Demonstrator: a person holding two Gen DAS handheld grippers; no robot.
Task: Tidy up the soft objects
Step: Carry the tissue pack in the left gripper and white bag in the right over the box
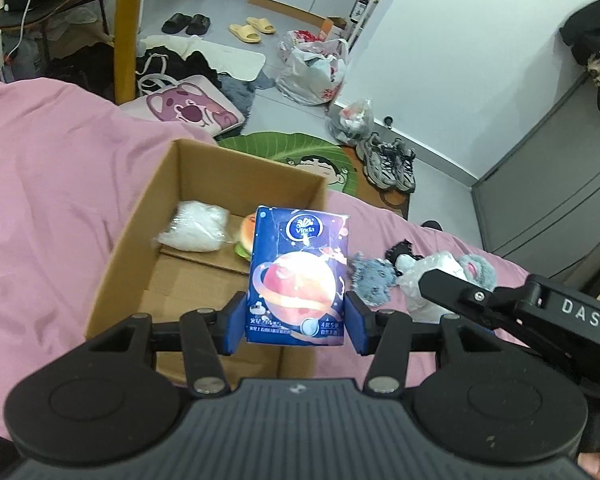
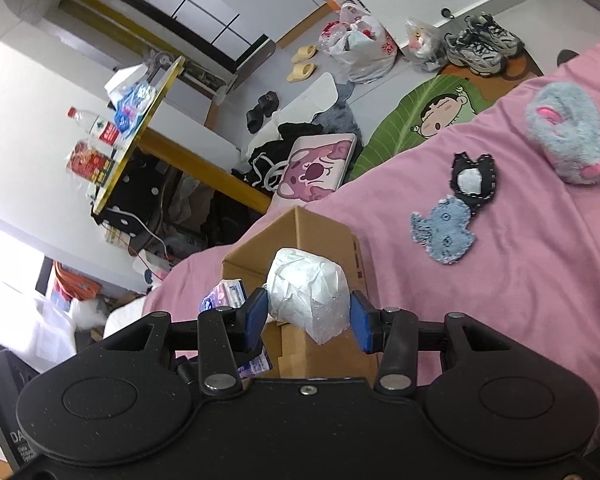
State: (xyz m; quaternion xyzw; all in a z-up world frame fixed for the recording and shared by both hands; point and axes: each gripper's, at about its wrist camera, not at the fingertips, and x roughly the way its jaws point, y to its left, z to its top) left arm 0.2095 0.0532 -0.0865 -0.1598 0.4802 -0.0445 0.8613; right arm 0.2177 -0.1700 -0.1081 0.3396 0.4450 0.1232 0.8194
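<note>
Patches [image 2: 454, 216] and furry toy [image 2: 568, 136] lie beside box [image 1: 148, 216].

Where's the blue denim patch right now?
In the right wrist view, the blue denim patch lies flat on the pink bedspread, right of the cardboard box, touching the black patch just beyond it.

Dark blue tissue pack [image 1: 298, 276] with a pink ringed planet, brown cardboard box [image 1: 140, 240] behind it, white crinkly bundle [image 2: 306, 294], pink bedsheet [image 1: 52, 168] everywhere.
</note>
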